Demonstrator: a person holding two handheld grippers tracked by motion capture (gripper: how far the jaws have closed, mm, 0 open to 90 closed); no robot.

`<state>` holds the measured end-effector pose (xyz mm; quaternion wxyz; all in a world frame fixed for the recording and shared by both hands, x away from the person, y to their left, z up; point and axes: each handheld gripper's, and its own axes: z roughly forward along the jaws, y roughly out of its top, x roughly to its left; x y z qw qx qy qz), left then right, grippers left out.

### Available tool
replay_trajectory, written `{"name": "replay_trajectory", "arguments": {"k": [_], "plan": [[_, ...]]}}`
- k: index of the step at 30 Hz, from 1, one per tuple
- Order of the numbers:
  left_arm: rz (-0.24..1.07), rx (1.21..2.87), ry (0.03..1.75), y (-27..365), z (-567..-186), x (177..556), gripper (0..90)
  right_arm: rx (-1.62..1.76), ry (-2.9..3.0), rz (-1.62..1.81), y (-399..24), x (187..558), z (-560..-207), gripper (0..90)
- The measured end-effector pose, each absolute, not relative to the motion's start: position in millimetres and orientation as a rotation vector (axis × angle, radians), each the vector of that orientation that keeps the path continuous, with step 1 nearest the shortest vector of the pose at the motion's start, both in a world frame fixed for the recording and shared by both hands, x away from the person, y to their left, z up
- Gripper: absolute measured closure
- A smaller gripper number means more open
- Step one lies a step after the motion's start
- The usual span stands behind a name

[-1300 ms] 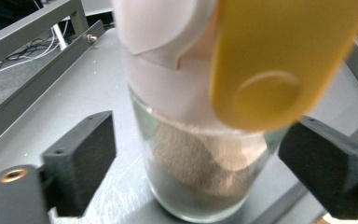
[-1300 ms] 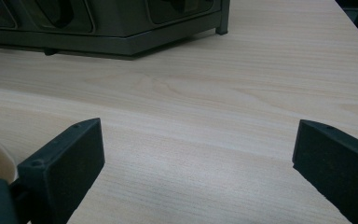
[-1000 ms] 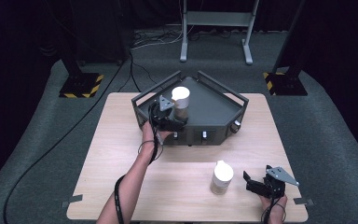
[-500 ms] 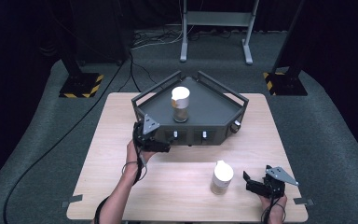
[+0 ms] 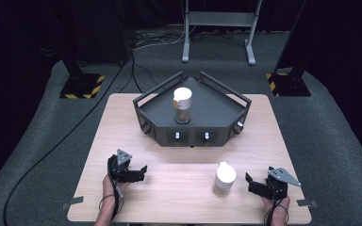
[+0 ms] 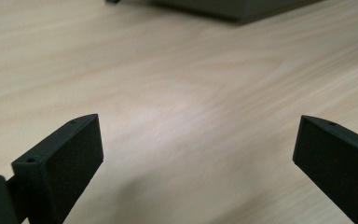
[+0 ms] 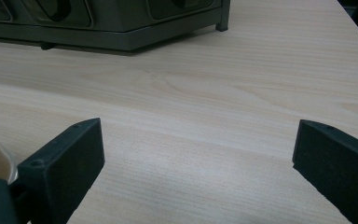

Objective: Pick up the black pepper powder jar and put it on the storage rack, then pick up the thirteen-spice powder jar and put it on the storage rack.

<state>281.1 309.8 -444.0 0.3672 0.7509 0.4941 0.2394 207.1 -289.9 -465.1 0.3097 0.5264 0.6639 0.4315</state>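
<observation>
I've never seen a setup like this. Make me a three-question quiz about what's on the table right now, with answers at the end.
1. True or false: the jar on the dark tray stands upright.
2. Which gripper is nearer the white-lidded jar on the bare table: A the left gripper, B the right gripper?
3. Fill in: both grippers' jaws are ____, with nothing between them.

Key
1. True.
2. B; the jar stands just beside it, apart from the jaws.
3. Open; each gripper view shows bare wood between the pads.
</observation>
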Motion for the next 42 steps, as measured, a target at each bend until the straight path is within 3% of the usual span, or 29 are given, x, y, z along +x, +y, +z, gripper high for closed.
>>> {"name": "replay_trajectory", "arguments": {"k": [9, 42], "plan": [[0.569, 1.971, 1.332, 310, -442, 290, 3.1, 1.39, 1.764, 1.12, -288, 209, -464, 1.3], [0.604, 1.987, 1.336, 303, -441, 288, 3.3, 1.374, 1.757, 1.128, -288, 206, -465, 1.3]]}}
